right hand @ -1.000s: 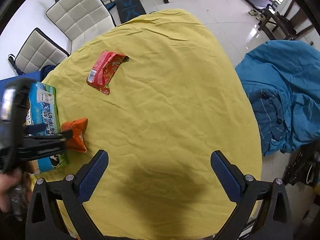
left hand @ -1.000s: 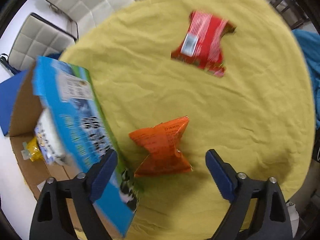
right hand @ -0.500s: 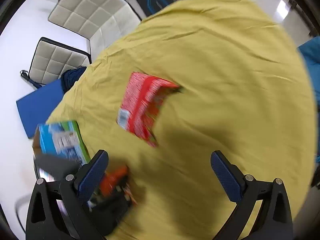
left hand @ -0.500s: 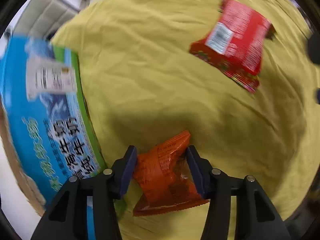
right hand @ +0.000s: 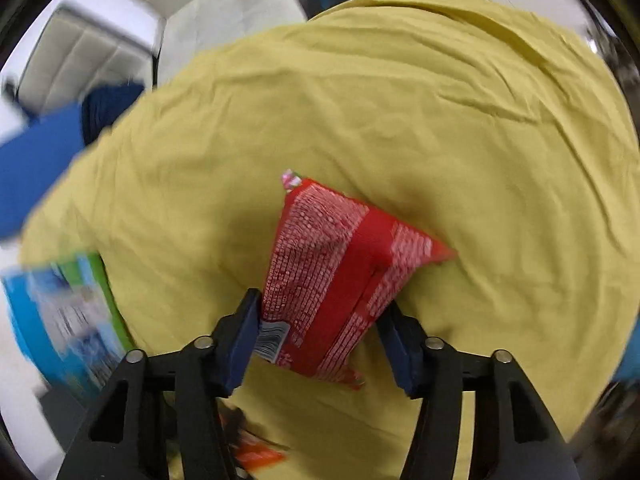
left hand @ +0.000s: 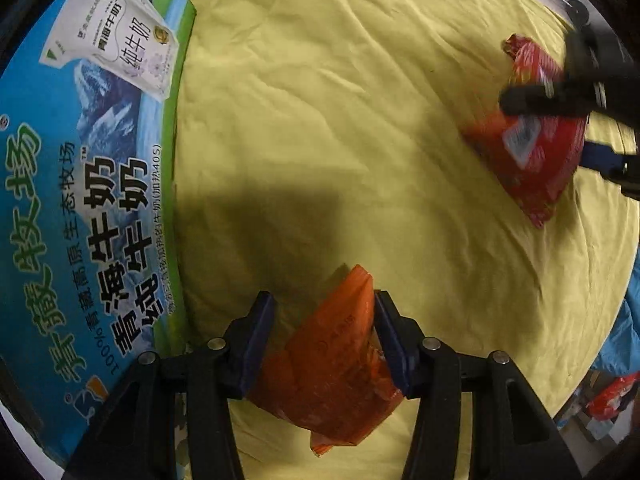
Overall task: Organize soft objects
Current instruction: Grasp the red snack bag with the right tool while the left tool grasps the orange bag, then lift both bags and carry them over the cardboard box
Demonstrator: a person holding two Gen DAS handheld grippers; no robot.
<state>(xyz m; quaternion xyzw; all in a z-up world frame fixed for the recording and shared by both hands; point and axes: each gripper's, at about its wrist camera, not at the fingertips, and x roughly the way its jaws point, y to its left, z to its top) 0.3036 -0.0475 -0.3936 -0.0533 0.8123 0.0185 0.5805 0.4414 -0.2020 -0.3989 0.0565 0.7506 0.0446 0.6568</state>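
Over on the far left we've got the milk carton box (left hand: pixel 80 184), blue and green with big printed lettering, sitting on the left edge of the yellow cloth (left hand: pixel 340 140) that covers the whole table. In the right wrist view the same box shows up blurry at the left, and behind it there are padded white chairs (right hand: pixel 100 52) on the far side.

Moving right, our left gripper (left hand: pixel 324 340) is pointing steeply down and is clamped on the orange snack bag (left hand: pixel 336 364). Both blue pads are pressing into the crinkly sides, so the bag is squeezed between them, near us and just beside the box. The bag's lower end sticks out below the jaws toward us.

Further right and farther away is the red snack bag (right hand: pixel 336 276), lying on the cloth well apart from the orange one. Our right gripper (right hand: pixel 320 332) has just been closing its jaws around it, and the pads now pinch the bag near its closer end, by the barcode label. The far end of the bag fans out wide past the fingertips. From the left wrist view we see that gripper's dark body over the red bag, motion-blurred.

At the far right edge some blue fabric (left hand: pixel 630 320) peeks in beyond the table.
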